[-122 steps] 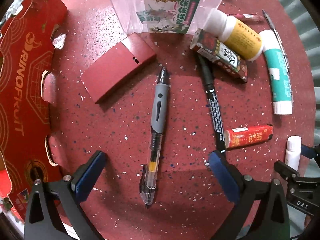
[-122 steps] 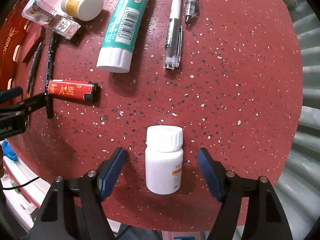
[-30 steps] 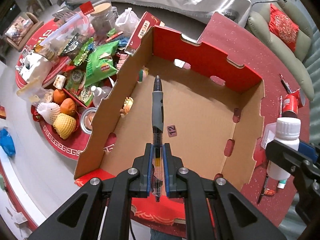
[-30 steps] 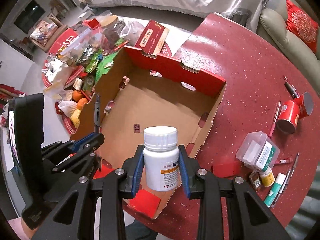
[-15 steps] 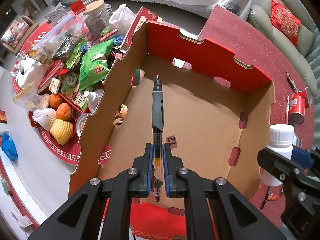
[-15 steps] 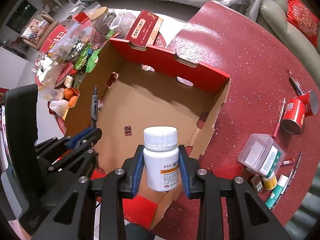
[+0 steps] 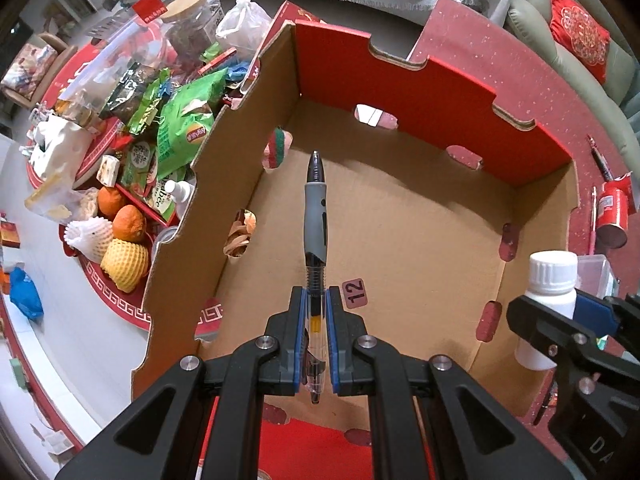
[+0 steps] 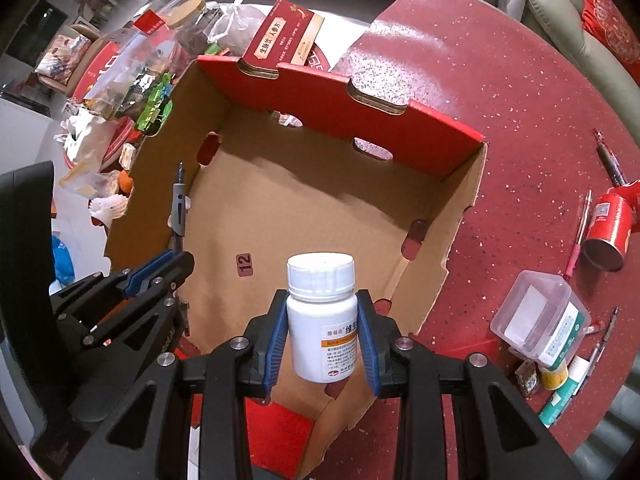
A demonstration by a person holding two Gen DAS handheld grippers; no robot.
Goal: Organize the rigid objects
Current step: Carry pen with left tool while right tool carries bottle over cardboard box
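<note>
bottle (image 7: 550,280): lower half hidden by right hand-held gripper (image 7: 560,320) | label (image 8: 340,340): print unreadable

Even indoor light, sharp centre — fisheye-bent, dark-vignetted corners; soft shadows

You are holding both grippers above an open cardboard box (image 8: 460,200) sitting on a table (image 8: 500,100). A pen (image 7: 316,216) is pointing up the centre of the left wrist frame, over the box floor. A bottle (image 8: 322,316) is sitting at lower centre of the right wrist frame, above the box's near edge. A can (image 8: 608,228), a plastic container (image 8: 540,320) and loose pens are lying on the table at right. Snack bags (image 7: 180,128) and fruit (image 7: 124,220) are crowding the frame's left, beyond the box wall.
</note>
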